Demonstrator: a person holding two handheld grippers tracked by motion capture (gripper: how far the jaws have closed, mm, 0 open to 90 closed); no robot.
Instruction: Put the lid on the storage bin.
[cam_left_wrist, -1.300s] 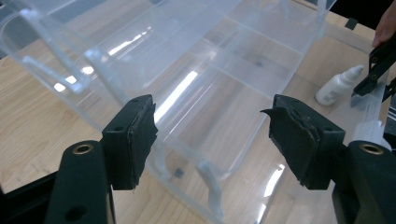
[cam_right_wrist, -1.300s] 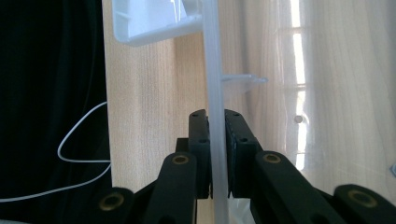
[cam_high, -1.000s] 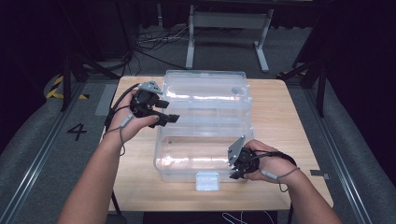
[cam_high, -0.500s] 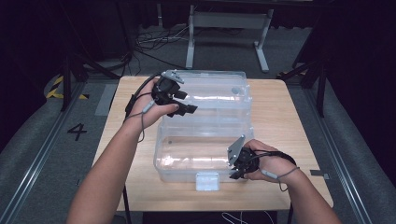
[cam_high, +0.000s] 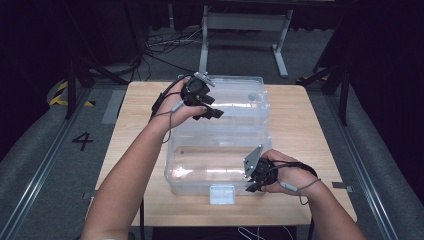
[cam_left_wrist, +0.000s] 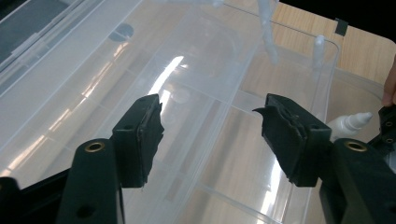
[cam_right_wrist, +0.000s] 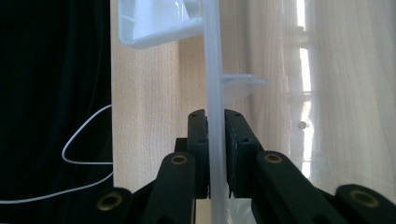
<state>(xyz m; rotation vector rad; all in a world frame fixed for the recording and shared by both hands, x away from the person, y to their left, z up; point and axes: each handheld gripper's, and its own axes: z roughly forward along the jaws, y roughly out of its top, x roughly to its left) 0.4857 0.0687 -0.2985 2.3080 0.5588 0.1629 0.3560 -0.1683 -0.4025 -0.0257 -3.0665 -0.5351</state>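
Right gripper view: right tongs (cam_right_wrist: 215, 154) pinch the clear plastic box's (cam_high: 220, 150) thin, seemingly smooth rim; left tongs (cam_left_wrist: 210, 140) gape

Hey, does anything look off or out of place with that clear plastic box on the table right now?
Nothing stands out. The clear box sits square on the table, undamaged; the right gripper clamps its near rim, and the left gripper hovers open above it.

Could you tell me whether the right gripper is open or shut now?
Shut: the right gripper has its jaws pressed on the clear box's rim.
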